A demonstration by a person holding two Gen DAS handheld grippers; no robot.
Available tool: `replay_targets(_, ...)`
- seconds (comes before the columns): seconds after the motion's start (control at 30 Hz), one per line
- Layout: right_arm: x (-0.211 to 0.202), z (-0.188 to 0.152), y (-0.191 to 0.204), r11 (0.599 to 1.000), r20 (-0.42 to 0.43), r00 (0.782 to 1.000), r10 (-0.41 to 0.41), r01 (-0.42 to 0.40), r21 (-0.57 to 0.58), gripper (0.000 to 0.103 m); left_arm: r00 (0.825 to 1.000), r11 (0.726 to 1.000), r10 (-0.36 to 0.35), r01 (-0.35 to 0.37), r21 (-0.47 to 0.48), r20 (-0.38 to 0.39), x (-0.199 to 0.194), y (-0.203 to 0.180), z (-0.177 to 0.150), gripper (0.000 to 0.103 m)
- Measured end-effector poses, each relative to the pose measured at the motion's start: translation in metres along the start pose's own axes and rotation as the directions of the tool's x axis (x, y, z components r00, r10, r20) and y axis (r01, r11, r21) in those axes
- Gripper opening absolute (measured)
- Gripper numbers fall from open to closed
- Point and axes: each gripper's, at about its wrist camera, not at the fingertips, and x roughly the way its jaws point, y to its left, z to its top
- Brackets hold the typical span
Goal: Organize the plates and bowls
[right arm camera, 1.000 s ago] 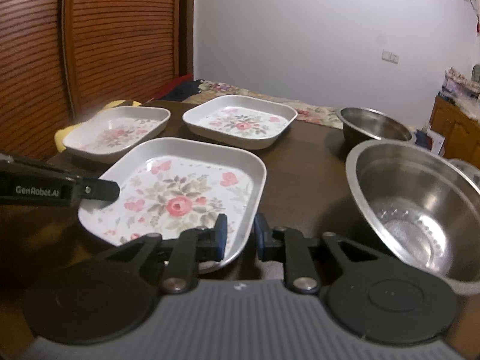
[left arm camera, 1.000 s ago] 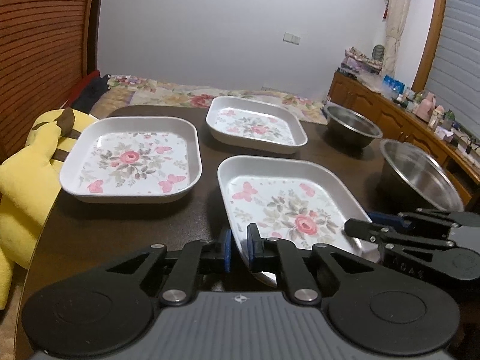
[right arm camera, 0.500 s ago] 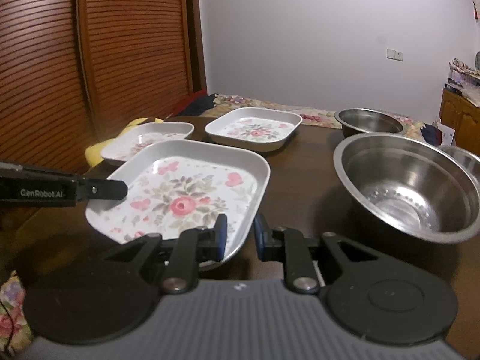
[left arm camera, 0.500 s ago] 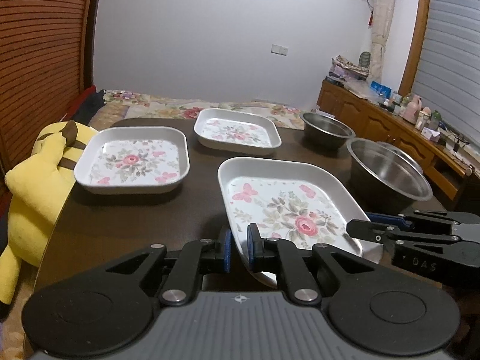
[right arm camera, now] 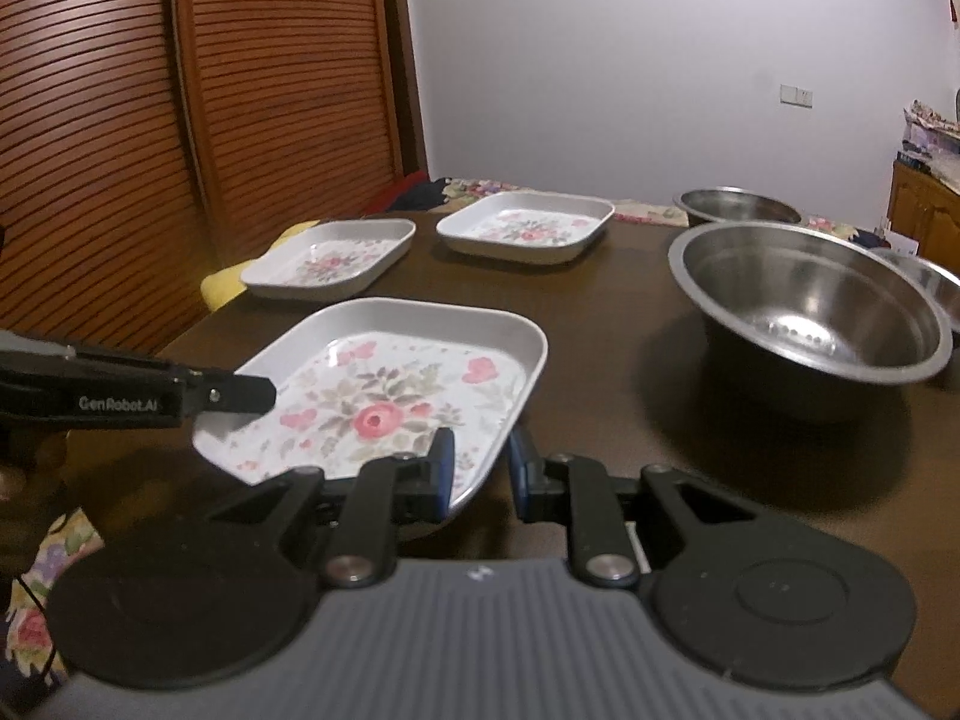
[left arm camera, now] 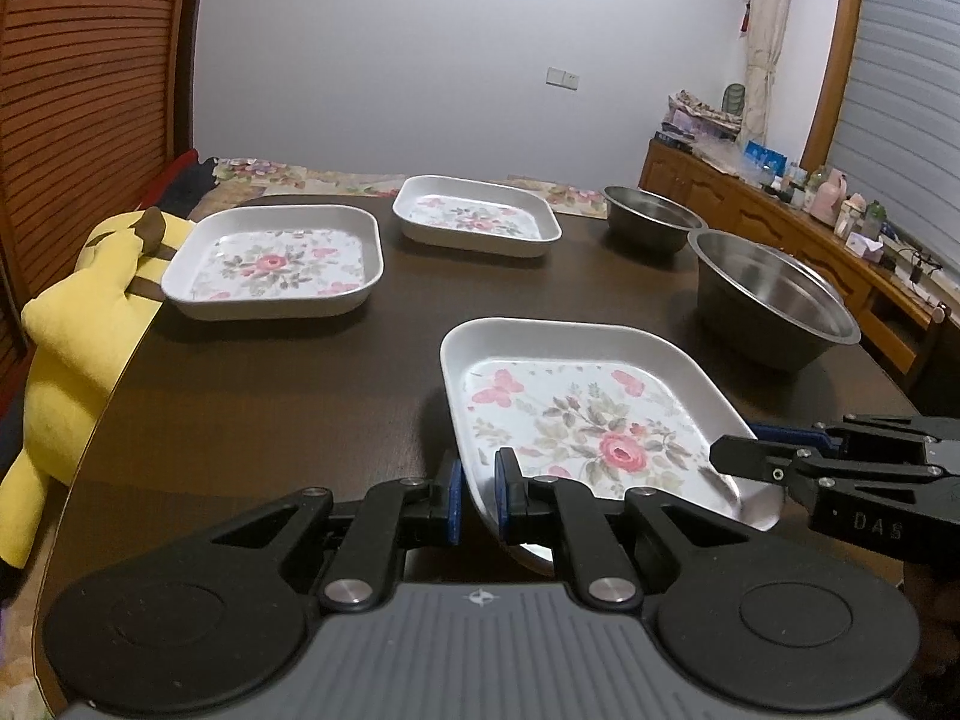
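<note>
Floral plate [left arm camera: 591, 420] empty, rim pinched by left hand-held gripper [left arm camera: 477, 495] and right hand-held gripper [right arm camera: 477, 468]; steel bowl [right arm camera: 807, 315] empty

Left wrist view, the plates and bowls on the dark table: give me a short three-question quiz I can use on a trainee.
1. True or false: the left gripper and the right gripper each grip an edge of the near plate.
2. Counting the near plate, the left plate and the far plate, how many floral plates show? A two, B three, C four.
3. Fill in: the big steel bowl stands on the table to the near plate's ____.

Key: 1 true; 2 B; 3 right.
</note>
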Motion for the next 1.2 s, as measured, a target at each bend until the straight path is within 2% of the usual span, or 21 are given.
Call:
replay_targets(0.23, 0.0012, -0.0030, -0.0007, 1.000, -0.022, 1.000, 0.003, -0.003, 0.006, 0.021, 1.000, 1.000, -0.005, 0.005, -0.005, -0.005, 0.0018, -0.0004, -0.0019, 0.012)
replay_targets(1.07, 0.0023, -0.0083, -0.0027, 1.000, -0.009, 1.000, 0.004, -0.004, 0.022, 0.022, 1.000, 1.000, 0.006, -0.006, -0.019, -0.011, 0.0057, 0.0001, -0.0075, 0.012)
replay_targets(1.2, 0.0025, -0.0072, -0.0056, 1.000, -0.009, 1.000, 0.004, -0.004, 0.030, 0.022, 1.000, 1.000, 0.009, -0.009, -0.024, -0.012, 0.0067, 0.0007, -0.0065, 0.015)
